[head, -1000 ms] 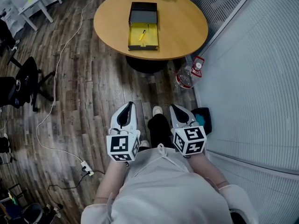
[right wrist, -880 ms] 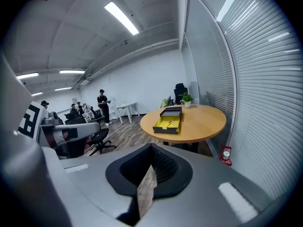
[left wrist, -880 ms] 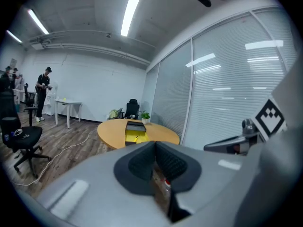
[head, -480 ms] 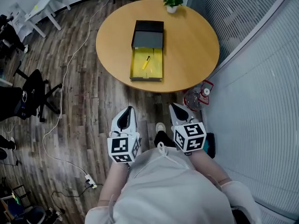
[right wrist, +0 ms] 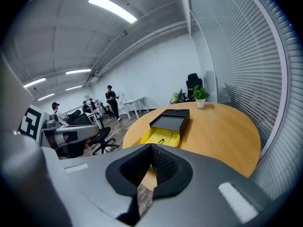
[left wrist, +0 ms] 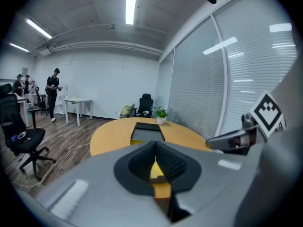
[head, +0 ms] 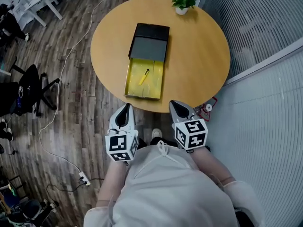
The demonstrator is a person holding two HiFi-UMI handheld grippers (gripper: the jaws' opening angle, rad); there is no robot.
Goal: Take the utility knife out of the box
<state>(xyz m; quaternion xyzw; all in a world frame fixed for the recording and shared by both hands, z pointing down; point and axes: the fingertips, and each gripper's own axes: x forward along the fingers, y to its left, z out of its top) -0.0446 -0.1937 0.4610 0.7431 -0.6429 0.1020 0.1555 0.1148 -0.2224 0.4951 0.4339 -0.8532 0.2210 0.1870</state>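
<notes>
Well beyond the fingers | utility knife inside box | both pairs closed, empty

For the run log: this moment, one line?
utility knife: in open box | left gripper: shut, empty | right gripper: shut, empty

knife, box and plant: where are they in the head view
knife (head: 144, 76), head view, middle of its yellow body
box (head: 149, 45), head view, dark far half
plant (head: 182, 1), head view, leaves
</notes>
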